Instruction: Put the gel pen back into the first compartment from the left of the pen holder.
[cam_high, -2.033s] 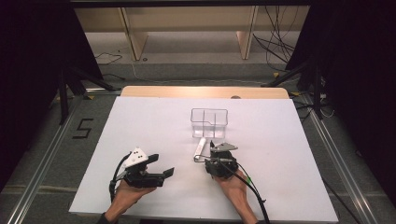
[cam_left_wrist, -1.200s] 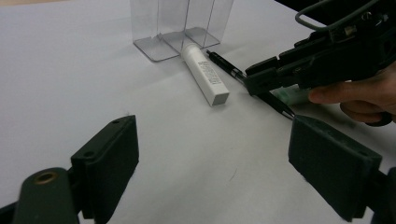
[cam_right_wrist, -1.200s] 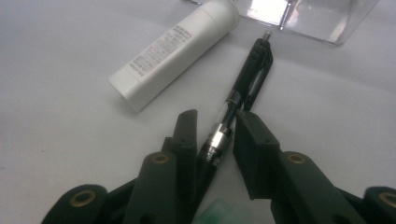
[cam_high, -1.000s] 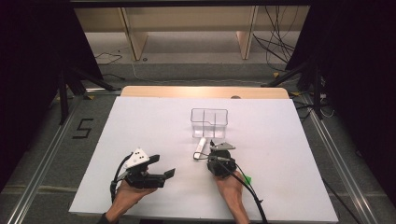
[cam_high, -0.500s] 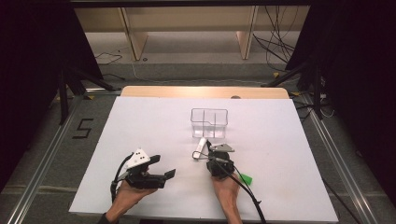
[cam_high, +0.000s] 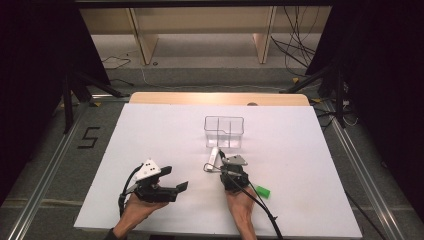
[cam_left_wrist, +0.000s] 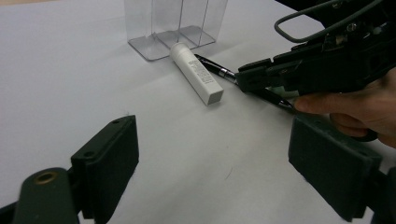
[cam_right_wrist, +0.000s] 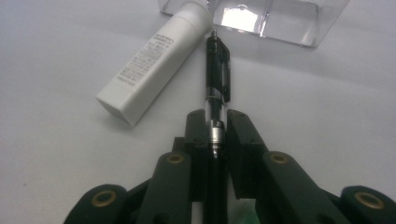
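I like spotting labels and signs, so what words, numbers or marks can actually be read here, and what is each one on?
"5": dark mark on the floor left of the table.
White tube: lines of small print along its side, too blurred to read.
Black pen, clear box, green piece: no readable text.

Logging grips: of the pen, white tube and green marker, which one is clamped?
The pen: the right gripper is shut on its barrel. Tube and marker lie free.
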